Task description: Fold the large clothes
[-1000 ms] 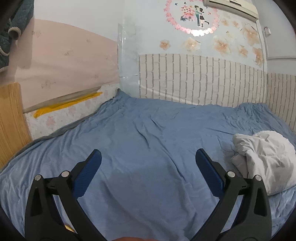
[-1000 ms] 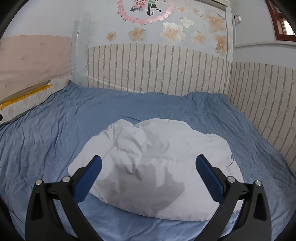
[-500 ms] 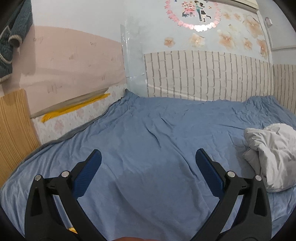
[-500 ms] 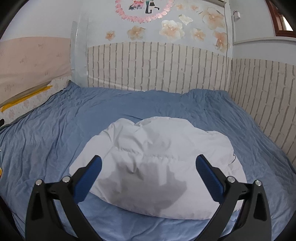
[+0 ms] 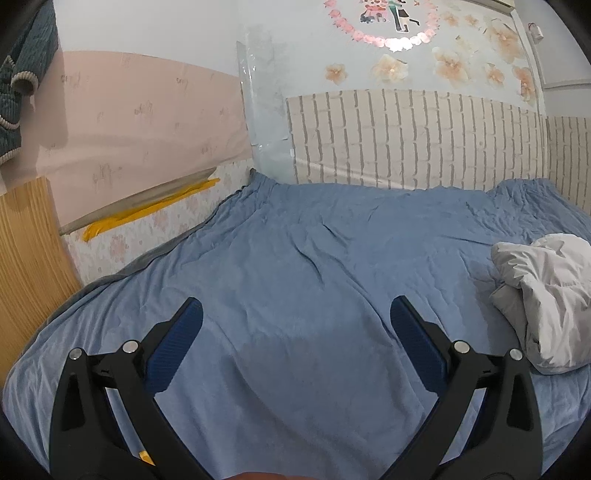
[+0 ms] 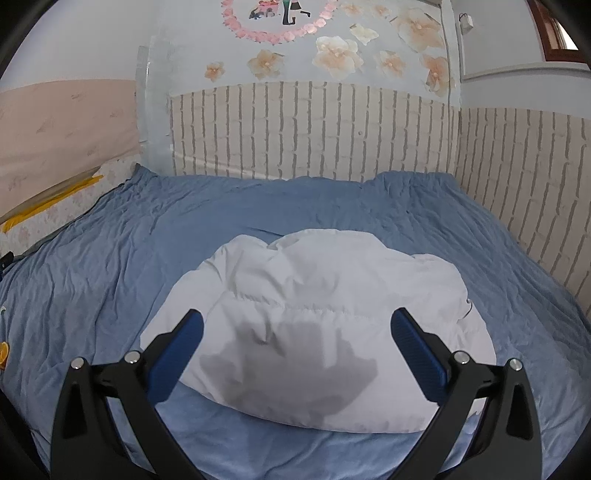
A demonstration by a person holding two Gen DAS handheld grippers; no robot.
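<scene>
White jacket (image 6: 325, 314) bundled on a blue bedsheet (image 5: 295, 258).
The right gripper (image 6: 295, 325) hovers over it, jaws spread wide and empty; the left gripper (image 5: 295, 314), equally wide and empty, faces bare sheet.

One white padded garment (image 6: 317, 325), one blue bedsheet (image 5: 295, 280), two hand-held grippers

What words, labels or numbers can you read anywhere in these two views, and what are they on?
No readable text in either view.
White padded jacket: no label or brand showing.
Round wall sticker: a cartoon couple ringed by pink petals, no lettering legible.
Pink wall panel: faint dark marks, too blurred to read as words.
Blue bedsheet and both grippers, left and right: no markings visible.
</scene>
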